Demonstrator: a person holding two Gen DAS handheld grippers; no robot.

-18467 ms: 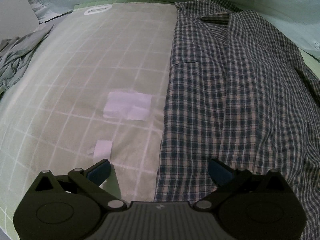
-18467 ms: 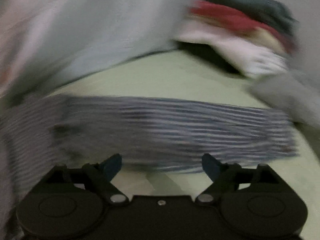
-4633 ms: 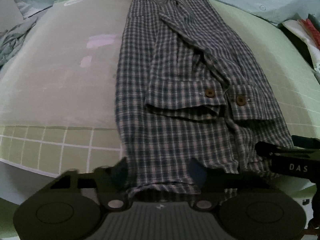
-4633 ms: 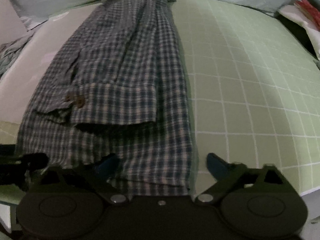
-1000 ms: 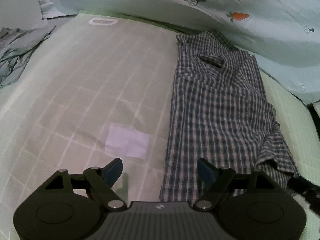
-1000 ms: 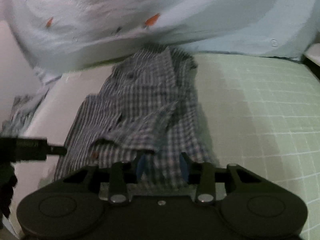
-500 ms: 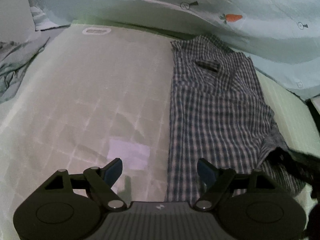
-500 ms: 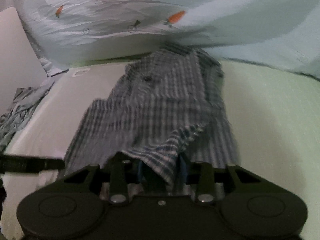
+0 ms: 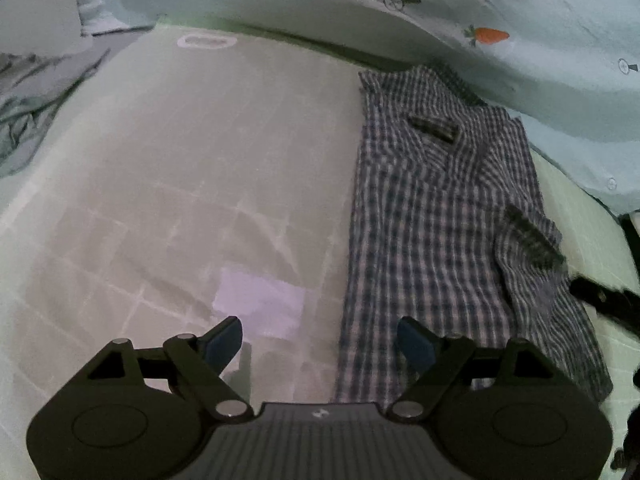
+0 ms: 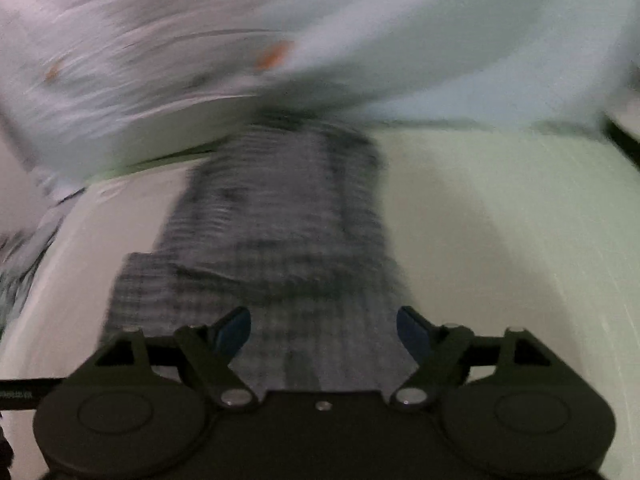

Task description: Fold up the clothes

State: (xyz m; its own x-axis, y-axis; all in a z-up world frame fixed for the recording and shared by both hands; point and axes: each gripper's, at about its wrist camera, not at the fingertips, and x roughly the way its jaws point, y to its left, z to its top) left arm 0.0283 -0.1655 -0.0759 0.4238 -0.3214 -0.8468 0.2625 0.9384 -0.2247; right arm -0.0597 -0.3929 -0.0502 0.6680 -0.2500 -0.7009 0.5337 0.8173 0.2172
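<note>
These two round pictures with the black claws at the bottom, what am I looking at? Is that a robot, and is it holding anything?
No robot: a person holds a two-finger gripper in each hand, and each gripper carries a wide-angle camera looking along its fingers. One picture comes from the left gripper, the other from the right gripper; the right one is blurred by motion. Both stand open and hold nothing. Ahead lies a checked shirt, partly folded, collar at the far end, on a pale green grid mat. Beside it lies a greyish sheet with a pale patch. Behind hangs light blue cloth with a carrot print, and crumpled grey fabric sits at far left.
</note>
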